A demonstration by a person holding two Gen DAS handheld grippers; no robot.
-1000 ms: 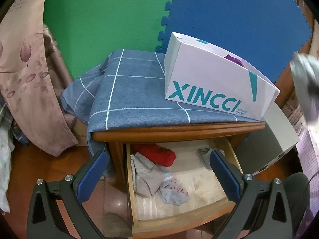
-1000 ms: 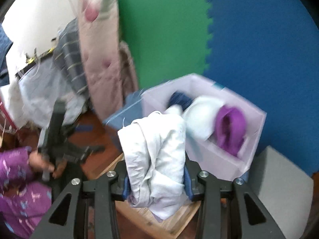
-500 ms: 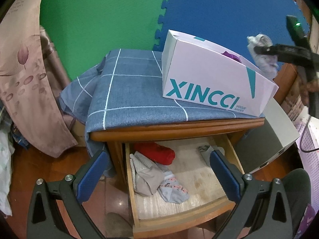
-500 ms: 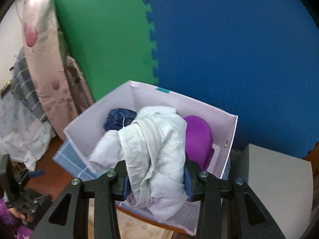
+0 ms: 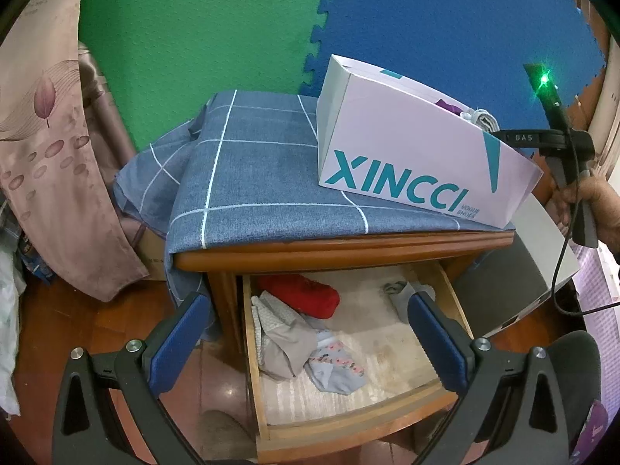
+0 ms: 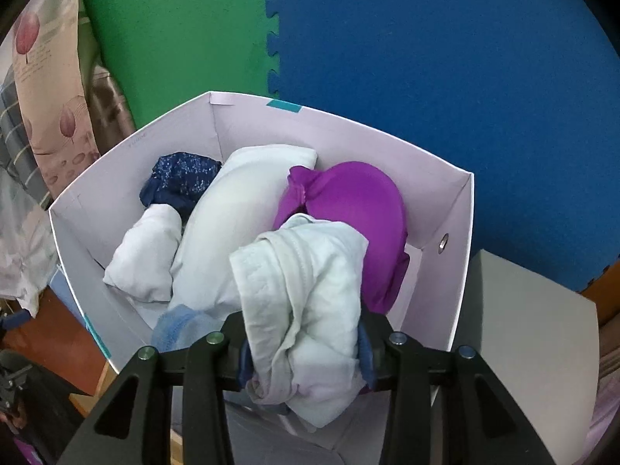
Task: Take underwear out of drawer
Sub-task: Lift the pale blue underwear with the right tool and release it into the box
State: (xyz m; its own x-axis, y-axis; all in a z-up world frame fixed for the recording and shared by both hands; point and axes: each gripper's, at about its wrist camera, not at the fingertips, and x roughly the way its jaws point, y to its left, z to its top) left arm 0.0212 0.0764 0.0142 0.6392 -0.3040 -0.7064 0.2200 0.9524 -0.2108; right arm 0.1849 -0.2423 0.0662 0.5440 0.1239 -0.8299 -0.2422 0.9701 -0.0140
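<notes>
In the left wrist view, the left gripper (image 5: 308,335) is hovering with its jaws spread wide in front of the open drawer (image 5: 348,422), where a red garment (image 5: 300,296), a grey garment (image 5: 285,339) and a patterned piece (image 5: 335,364) are lying below the white box (image 5: 410,159) on the cloth-covered nightstand (image 5: 348,246). In the right wrist view, the right gripper (image 6: 304,352) is holding its jaws clamped on white underwear (image 6: 302,310) over the white box (image 6: 457,271), beside a purple garment (image 6: 348,209) and a navy one (image 6: 182,180) lying in it.

We see our left gripper (image 5: 310,333) spread wide above the open drawer (image 5: 348,422), where a red garment (image 5: 300,297), grey underwear (image 5: 286,339) and a patterned piece (image 5: 336,364) lie. Above it, the XINCCI box (image 5: 407,162) sits on a blue checked cloth (image 5: 255,190), and our right gripper (image 5: 542,137) reaches over the box's far end.
</notes>
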